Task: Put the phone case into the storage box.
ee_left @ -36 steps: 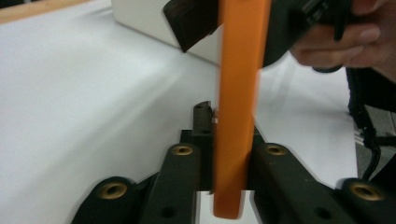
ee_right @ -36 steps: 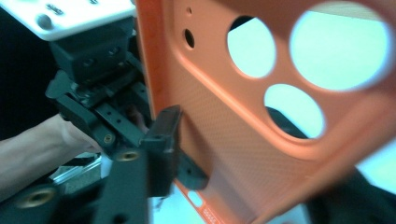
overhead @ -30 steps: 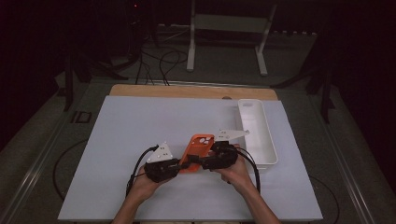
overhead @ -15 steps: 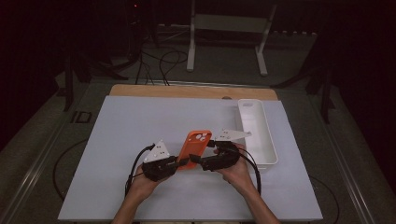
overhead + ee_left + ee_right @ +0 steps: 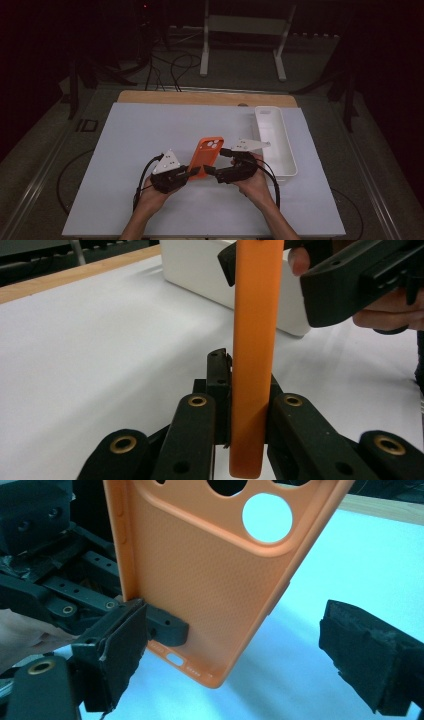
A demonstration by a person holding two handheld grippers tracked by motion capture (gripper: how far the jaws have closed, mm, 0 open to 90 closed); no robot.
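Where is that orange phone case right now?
In the high view the orange phone case is held tilted above the white mat, near the table's middle, clamped in the left gripper, left of the white tray.

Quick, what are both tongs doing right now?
Left tongs: closed, holding the orange phone case.
Right tongs: open, jaws just spread, not gripping the case.
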